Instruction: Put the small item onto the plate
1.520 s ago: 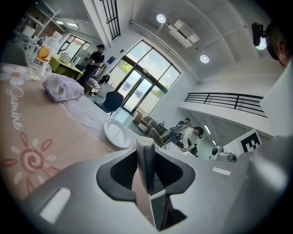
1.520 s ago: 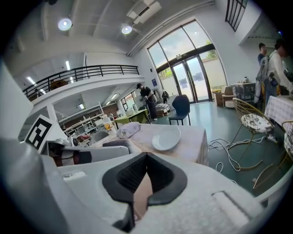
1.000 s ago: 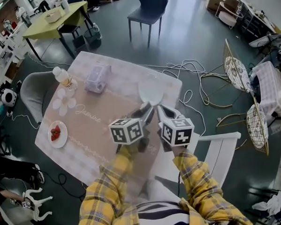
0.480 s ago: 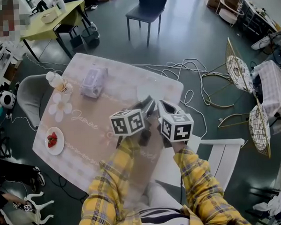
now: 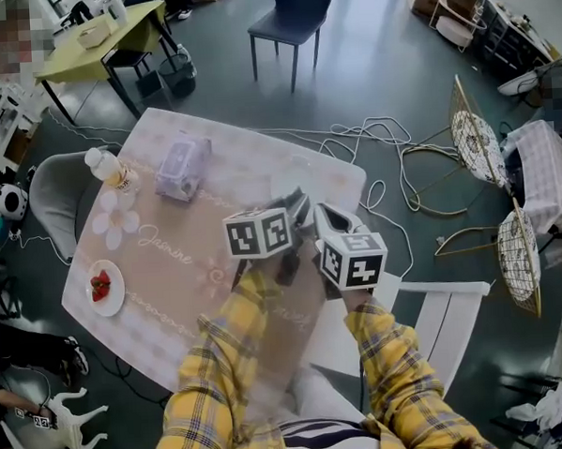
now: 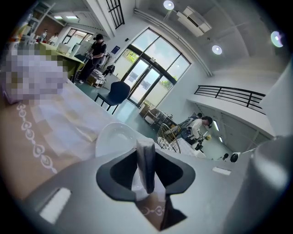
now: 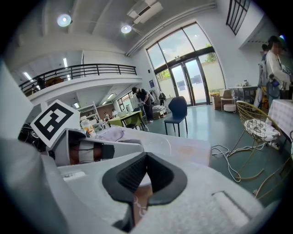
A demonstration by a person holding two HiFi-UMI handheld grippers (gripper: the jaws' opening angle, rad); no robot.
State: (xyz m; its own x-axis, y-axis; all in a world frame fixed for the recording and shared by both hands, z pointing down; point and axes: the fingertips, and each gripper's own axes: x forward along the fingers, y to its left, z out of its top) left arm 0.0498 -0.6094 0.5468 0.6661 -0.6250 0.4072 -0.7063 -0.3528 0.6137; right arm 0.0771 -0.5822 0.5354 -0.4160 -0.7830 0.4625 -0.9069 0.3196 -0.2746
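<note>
Item held up right by the plate

The left gripper (image 6: 146, 160) has its fingers shut tight on the item (image 6: 147, 170). The item is thin and grey. It stands up straight between the two dark pads. It is not on the plate (image 6: 113, 137) yet. The plate is white and bare, and it sits just past the fingers. I think the item is held this way so it can go down flat onto the plate.

The right gripper (image 7: 145, 157) has its fingers together with nothing in them. It is close beside the left gripper (image 5: 297, 207), almost touching it. I think it is there just to wait, as one gripper is enough for so small a thing.

From the head view, both grippers are up over the near side of the surface (image 5: 188, 242). The right gripper (image 5: 324, 213) and the left one both point at the plate (image 5: 286, 183). So the job looks near its end. What is left is to move a bit forward, go down, and open the fingers.

Far off to the left there is a second plate (image 5: 94, 301) with strawberries (image 5: 100, 285) on it. A bottle (image 5: 104, 167) and a soft pack (image 5: 182, 166) are at the far side. They are well apart from the grippers and not in the way
</note>
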